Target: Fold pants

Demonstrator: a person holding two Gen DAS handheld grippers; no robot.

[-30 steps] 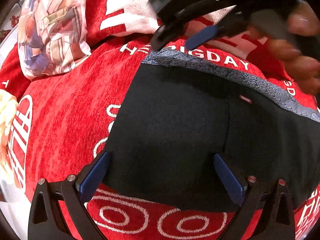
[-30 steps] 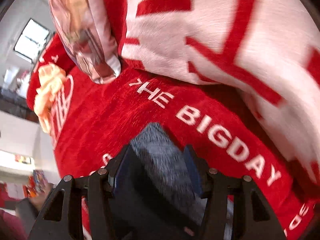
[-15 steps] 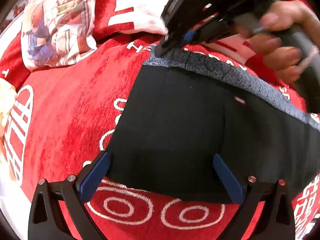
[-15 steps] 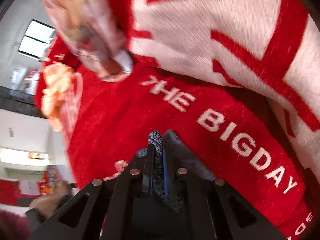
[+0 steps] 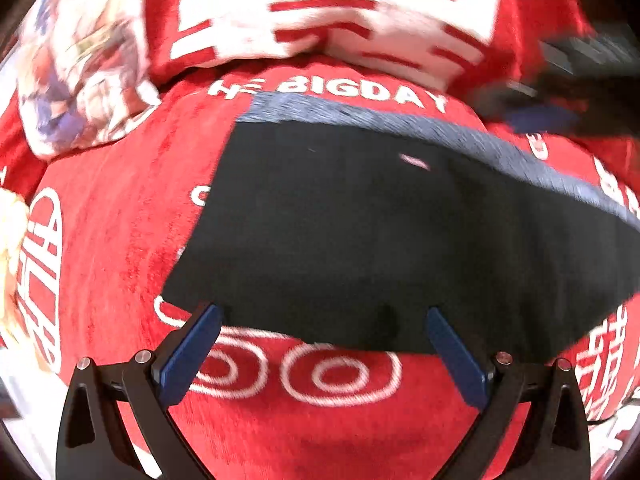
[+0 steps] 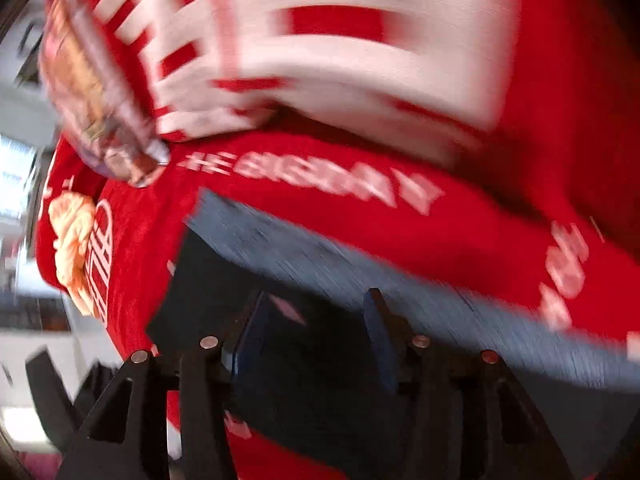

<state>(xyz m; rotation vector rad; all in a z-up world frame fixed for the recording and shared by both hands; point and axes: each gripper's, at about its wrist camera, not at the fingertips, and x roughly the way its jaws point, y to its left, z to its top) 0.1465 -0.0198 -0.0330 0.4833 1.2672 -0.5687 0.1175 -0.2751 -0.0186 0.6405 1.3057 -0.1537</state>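
The black pants (image 5: 360, 232) with a grey waistband (image 5: 384, 120) lie flat on a red bedspread (image 5: 120, 220). My left gripper (image 5: 320, 328) is open, its blue fingers astride the pants' near edge, just above the cloth. My right gripper (image 6: 316, 320) is open over the waistband (image 6: 360, 268) and holds nothing; it also shows blurred at the upper right of the left wrist view (image 5: 560, 92). The right wrist view is motion-blurred.
A red and white pillow (image 5: 320, 12) lies behind the waistband. A printed cushion (image 5: 76, 80) sits at the far left. A pale fabric bundle (image 6: 74, 240) lies at the bed's left edge. The room beyond the bed shows on the left.
My right gripper let go of the waistband corner, opened and drew away to the right. The waistband now lies flat. My left gripper drew back towards the near edge, still open.
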